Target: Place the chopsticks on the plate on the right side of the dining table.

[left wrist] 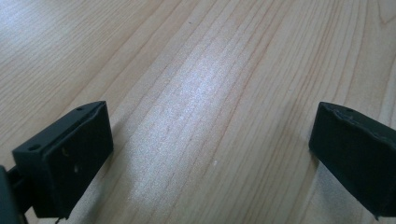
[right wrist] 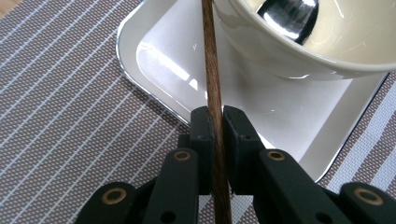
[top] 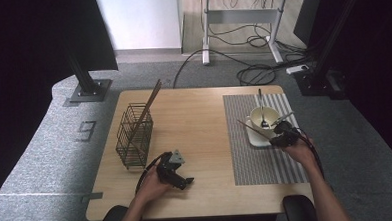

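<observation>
**Right gripper pinching a chopstick over the plate, left one parked on bare wood**

So the setup is a light wooden table with pretty visible grain, sitting on grey carpet. There's a striped grey-brown placemat on the right half. Room-wise: dark curtains on both sides, a black stand foot off the back left corner, and a white-legged desk at the back with a tangle of cables under it. Only writing I can spot is what looks like a "9" marked on the carpet left of the table.

Right gripper has its jaws squeezed tight on a dark wooden chopstick, which runs up between them over the white square plate. A cream bowl sits on that plate with a metal spoon in it. In the high view the chopstick slants up-left from the gripper, just beside the bowl.

Left gripper is spread wide with nothing between the jaws, low over bare tabletop near the front edge.

A wire basket stands on the left side of the table with another chopstick leaning out of it.
</observation>
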{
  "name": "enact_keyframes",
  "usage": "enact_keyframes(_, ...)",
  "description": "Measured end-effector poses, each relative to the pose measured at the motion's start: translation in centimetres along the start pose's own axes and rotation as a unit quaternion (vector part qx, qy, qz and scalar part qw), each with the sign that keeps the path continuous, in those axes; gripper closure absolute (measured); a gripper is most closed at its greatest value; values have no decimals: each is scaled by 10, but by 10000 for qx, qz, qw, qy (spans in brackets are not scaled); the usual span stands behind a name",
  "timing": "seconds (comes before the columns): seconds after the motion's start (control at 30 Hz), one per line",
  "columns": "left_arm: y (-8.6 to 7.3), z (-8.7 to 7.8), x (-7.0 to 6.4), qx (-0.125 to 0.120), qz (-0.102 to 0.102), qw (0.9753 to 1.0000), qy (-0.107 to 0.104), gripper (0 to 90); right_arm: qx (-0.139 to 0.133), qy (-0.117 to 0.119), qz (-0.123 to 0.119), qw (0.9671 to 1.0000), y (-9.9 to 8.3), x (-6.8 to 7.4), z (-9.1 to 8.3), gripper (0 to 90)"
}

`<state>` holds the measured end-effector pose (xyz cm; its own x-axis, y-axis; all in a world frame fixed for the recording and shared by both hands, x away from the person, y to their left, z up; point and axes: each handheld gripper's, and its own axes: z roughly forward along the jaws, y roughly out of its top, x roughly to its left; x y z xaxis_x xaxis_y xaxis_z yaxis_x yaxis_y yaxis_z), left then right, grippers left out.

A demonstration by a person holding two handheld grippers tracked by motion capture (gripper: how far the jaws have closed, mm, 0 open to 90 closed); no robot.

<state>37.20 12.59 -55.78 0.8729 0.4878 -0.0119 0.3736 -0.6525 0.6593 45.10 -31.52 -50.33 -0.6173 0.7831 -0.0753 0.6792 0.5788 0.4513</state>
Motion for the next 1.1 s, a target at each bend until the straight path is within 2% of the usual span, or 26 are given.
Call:
enact_keyframes(0.13, 0, 0, 0, 0, -2, 10000, 2, 0, 11, 9, 78, 10000, -1, -6, 1, 790)
enact_keyframes(0.57, 0, 0, 0, -2, -6, 10000, 4, 0, 80, -183, 258, 9995, -5, -20, 6, 708)
enact_keyframes(0.93, 0, 0, 0, -3, -10, 10000, 6, 0, 92, -438, 382, 9983, -11, -26, 10, 635)
enact_keyframes(1.1, 0, 0, 0, -2, -7, 10000, 6, 0, 6, -404, 404, 9984, -11, -26, 9, 586)
